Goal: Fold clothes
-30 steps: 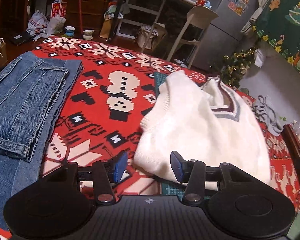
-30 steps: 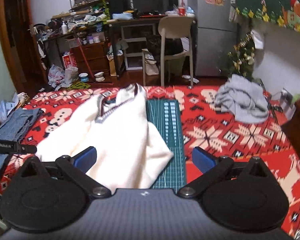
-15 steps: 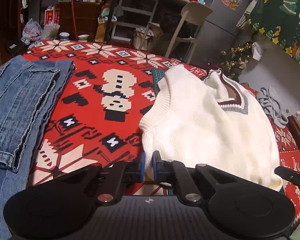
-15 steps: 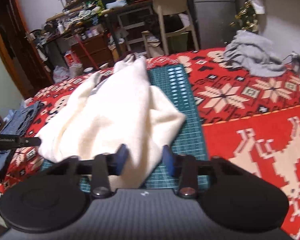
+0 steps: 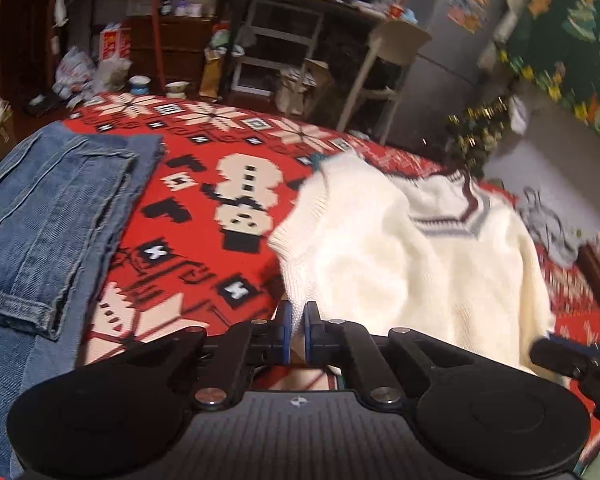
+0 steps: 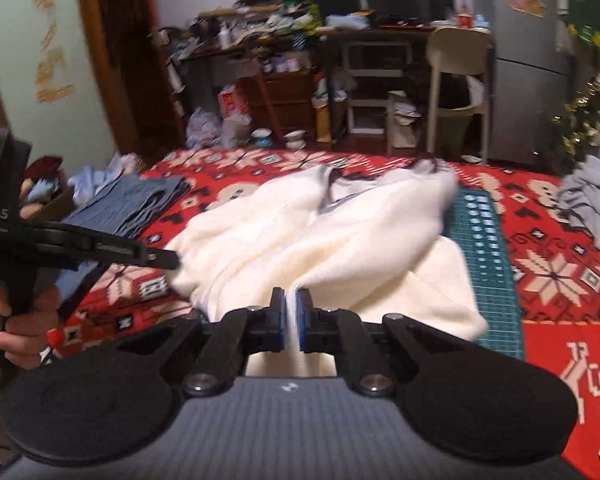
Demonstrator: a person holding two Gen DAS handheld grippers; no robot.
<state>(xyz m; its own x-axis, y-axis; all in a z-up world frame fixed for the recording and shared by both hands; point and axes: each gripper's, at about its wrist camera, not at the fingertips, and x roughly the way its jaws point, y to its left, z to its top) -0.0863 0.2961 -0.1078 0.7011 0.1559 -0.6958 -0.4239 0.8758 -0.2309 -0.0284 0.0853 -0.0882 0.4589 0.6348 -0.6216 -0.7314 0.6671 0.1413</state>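
We clamp the left gripper [image 5: 297, 330] on the white sweater's [image 5: 412, 264] near hem; our right gripper's [image 6: 291, 322] jaws are closing on its hem too. It lies on the red blanket [image 5: 204, 216], beside folded jeans [image 5: 48, 216].

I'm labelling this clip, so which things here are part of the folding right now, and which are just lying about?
In the job:
- white sweater
- left hand-held gripper, shut on its hem
- right hand-held gripper, closing on its hem

Lying about:
- folded jeans
- grey garment
- green cutting mat
- chair
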